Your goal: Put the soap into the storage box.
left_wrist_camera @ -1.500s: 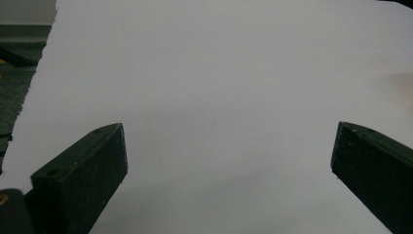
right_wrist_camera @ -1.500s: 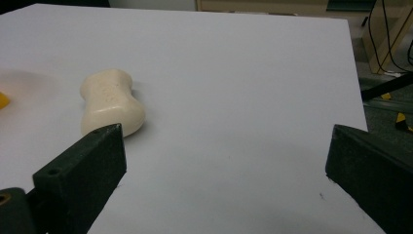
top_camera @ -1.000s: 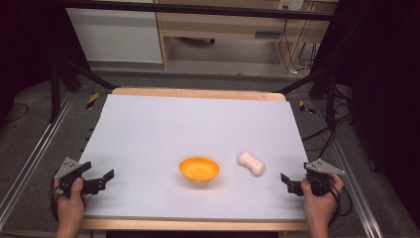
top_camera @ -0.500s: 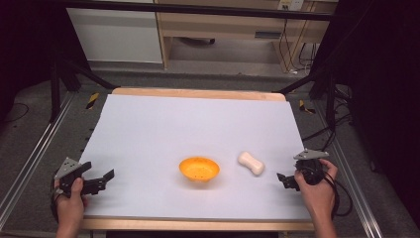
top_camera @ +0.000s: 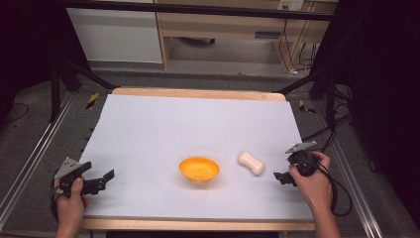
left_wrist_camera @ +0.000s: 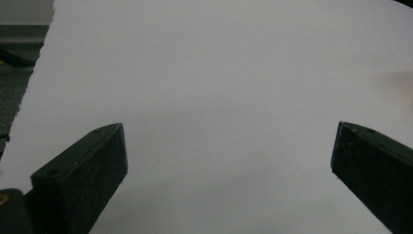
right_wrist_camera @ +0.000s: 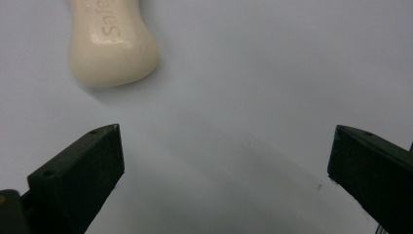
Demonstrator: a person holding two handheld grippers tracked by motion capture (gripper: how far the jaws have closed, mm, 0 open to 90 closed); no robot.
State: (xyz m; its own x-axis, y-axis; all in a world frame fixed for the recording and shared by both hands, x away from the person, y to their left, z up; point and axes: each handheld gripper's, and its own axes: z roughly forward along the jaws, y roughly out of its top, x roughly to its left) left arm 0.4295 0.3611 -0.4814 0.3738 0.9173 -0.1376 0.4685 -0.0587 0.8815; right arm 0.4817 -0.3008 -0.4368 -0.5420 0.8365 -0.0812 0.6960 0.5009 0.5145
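A cream bar of soap (top_camera: 251, 162) lies on the white table cover (top_camera: 198, 129), just right of an orange bowl (top_camera: 199, 168). My right gripper (top_camera: 279, 177) is held low a short way right of the soap, pointing toward it, jaws wide open and empty. In the right gripper view the soap (right_wrist_camera: 111, 41) sits at the upper left, ahead of the left jaw, with lettering pressed into its top. My left gripper (top_camera: 101, 179) rests near the table's front left corner, open, with bare white cover (left_wrist_camera: 219, 97) between its jaws.
The table has a wooden rim (top_camera: 198, 93) at the back and metal rails (top_camera: 29, 158) along both sides. A cable (top_camera: 341, 196) trails from the right gripper off the table's right edge. Cabinets (top_camera: 223, 29) stand behind the table.
The right hand has carried its gripper forward and left, closer to the soap. The left gripper, the bowl and the soap have stayed in place.
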